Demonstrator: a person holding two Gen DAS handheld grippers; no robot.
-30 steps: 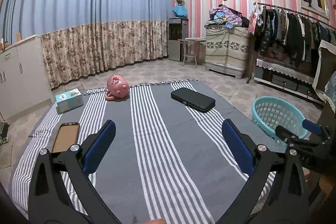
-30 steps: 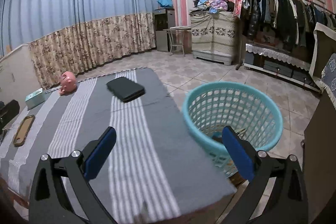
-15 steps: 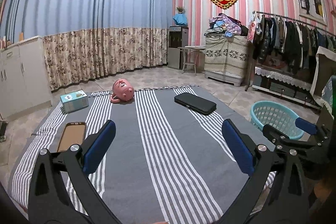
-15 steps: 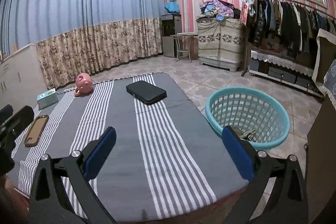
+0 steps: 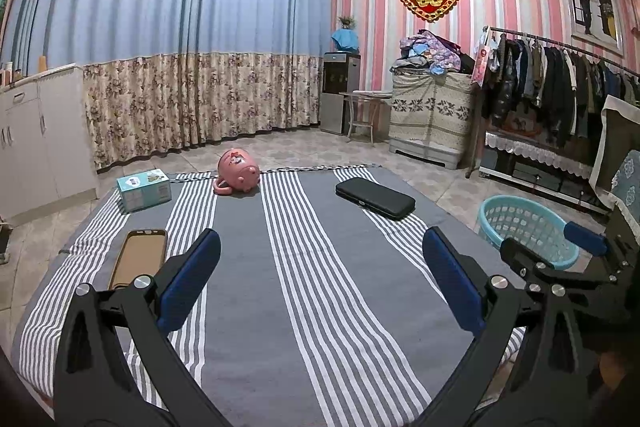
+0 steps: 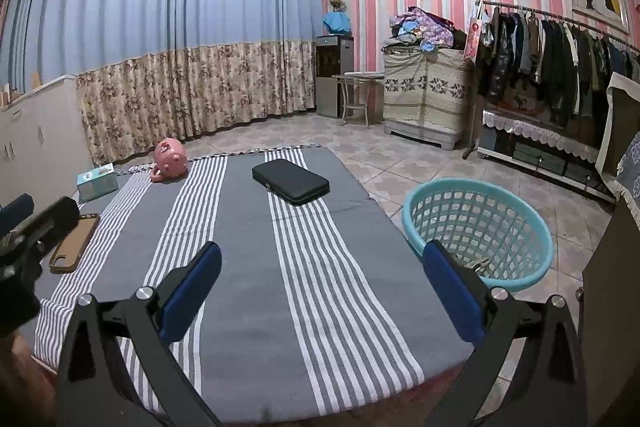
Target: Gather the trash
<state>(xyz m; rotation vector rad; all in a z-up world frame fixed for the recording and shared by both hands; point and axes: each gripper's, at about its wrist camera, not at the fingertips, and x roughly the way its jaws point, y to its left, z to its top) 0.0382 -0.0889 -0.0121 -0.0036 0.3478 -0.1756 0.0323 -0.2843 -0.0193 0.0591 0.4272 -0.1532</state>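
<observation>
A teal plastic basket [image 6: 480, 227] stands on the floor right of the table, with some scraps [image 6: 478, 264] in its bottom; it also shows in the left wrist view [image 5: 524, 227]. My left gripper [image 5: 320, 283] is open and empty above the near part of the grey striped tablecloth [image 5: 304, 267]. My right gripper [image 6: 320, 291] is open and empty over the cloth's near right part [image 6: 280, 267], left of the basket. The right gripper also shows in the left wrist view [image 5: 552, 247].
On the cloth lie a black case [image 5: 374, 197], a pink piggy bank [image 5: 238, 171], a teal box [image 5: 143, 189] and a brown phone case [image 5: 139, 257]. A clothes rack [image 5: 560, 87] and a covered cabinet [image 5: 432, 115] stand at the right wall. White cupboards [image 5: 36, 139] are at left.
Both grippers have pulled back and risen, so more of the table shows. The right gripper has swung left, away from over the basket. Both stay open.
</observation>
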